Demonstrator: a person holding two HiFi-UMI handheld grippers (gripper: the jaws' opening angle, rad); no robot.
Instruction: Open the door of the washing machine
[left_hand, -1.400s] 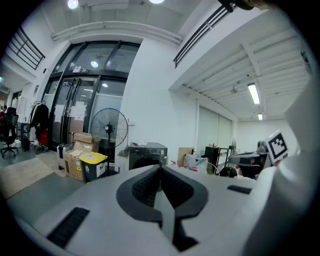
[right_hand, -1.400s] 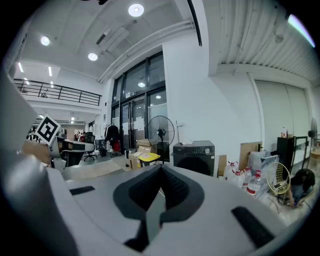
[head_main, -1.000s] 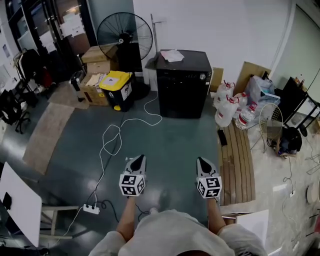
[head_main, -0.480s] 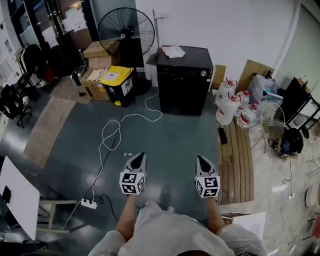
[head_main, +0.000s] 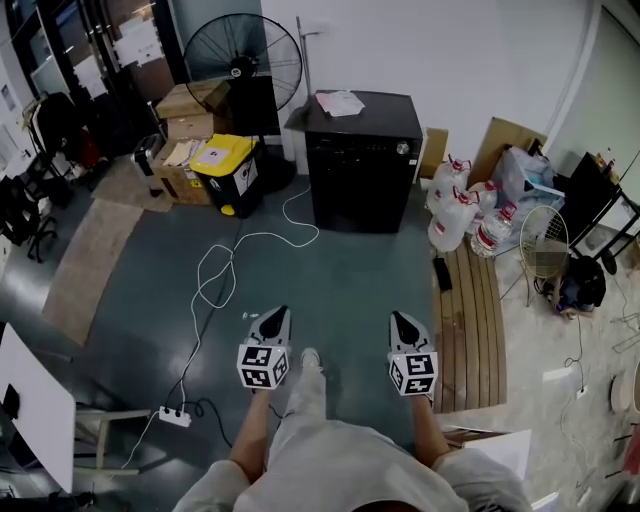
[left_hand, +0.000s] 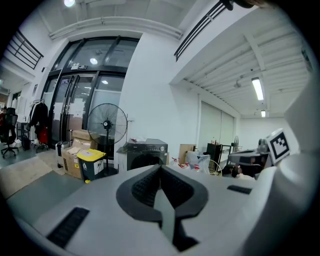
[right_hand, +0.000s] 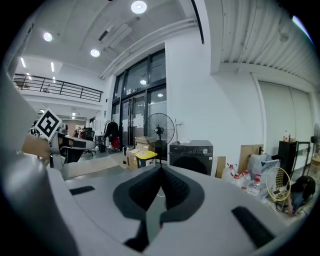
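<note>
The black washing machine (head_main: 363, 160) stands against the white back wall, its door closed, with papers on its lid. It also shows far off in the left gripper view (left_hand: 146, 154) and the right gripper view (right_hand: 191, 156). My left gripper (head_main: 281, 314) and right gripper (head_main: 397, 319) hang side by side well short of the machine, over the grey floor. Both point toward it. Each has its jaws pressed together with nothing between them.
A white cable (head_main: 215, 275) snakes across the floor to a power strip (head_main: 175, 416). Left of the machine stand a floor fan (head_main: 240, 60), a yellow-lidded bin (head_main: 222, 172) and cardboard boxes (head_main: 178, 152). Water jugs (head_main: 455, 214), a wooden pallet (head_main: 472, 325) and a small fan (head_main: 542, 243) sit at right.
The person has stepped forward: a foot now shows between the grippers and the washing machine sits slightly nearer. Both grippers stay shut and keep their pose.
</note>
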